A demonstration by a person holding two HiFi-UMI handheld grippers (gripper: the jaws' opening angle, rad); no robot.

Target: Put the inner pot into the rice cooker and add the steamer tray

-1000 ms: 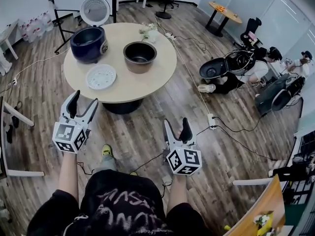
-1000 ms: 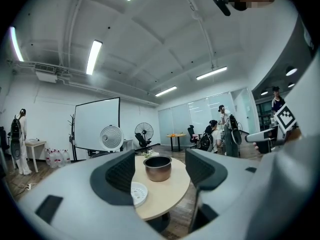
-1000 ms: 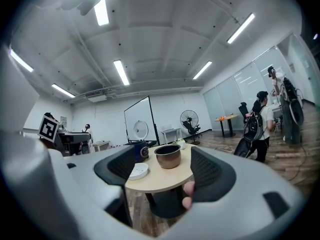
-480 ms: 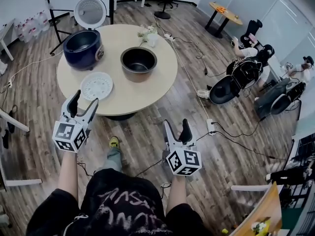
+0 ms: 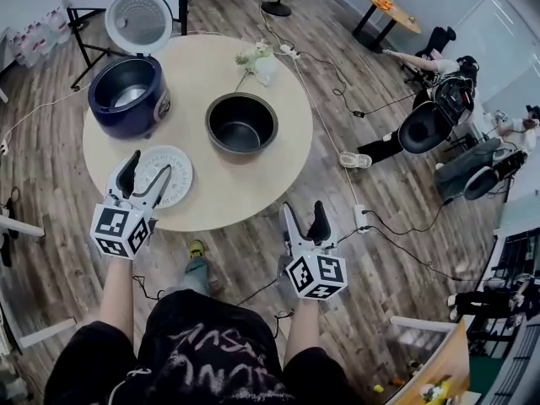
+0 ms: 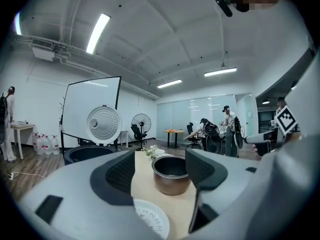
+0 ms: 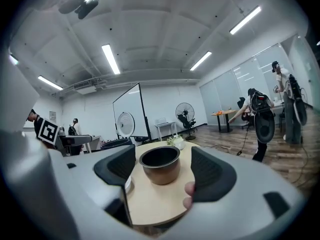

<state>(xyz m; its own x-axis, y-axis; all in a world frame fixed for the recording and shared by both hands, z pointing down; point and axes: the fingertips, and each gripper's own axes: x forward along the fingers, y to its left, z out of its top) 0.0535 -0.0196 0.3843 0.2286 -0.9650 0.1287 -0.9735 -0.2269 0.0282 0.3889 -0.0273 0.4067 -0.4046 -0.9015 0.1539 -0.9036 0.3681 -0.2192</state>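
Observation:
A dark metal inner pot (image 5: pixel 242 122) stands upright near the middle of the round wooden table (image 5: pixel 287 154). To its left sits the blue rice cooker (image 5: pixel 126 95) with its lid up and its well empty. The white perforated steamer tray (image 5: pixel 173 178) lies flat at the table's near left edge. My left gripper (image 5: pixel 143 174) hovers open over the tray's near side, holding nothing. My right gripper (image 5: pixel 305 218) is open and empty, off the table's near right edge. Both gripper views face the inner pot (image 6: pixel 171 173) (image 7: pixel 160 163) between their jaws, well ahead.
A small white vase of flowers (image 5: pixel 256 61) stands at the table's far side. Cables (image 5: pixel 337 150) and a power strip (image 5: pixel 360 216) run across the wooden floor to the right. People and chairs (image 5: pixel 439 112) are at the far right, a tripod stand (image 5: pixel 72 24) beyond the cooker.
The table has come closer in the head view. My left gripper now overlaps the steamer tray, and my right gripper nears the table's edge. Both stay open.

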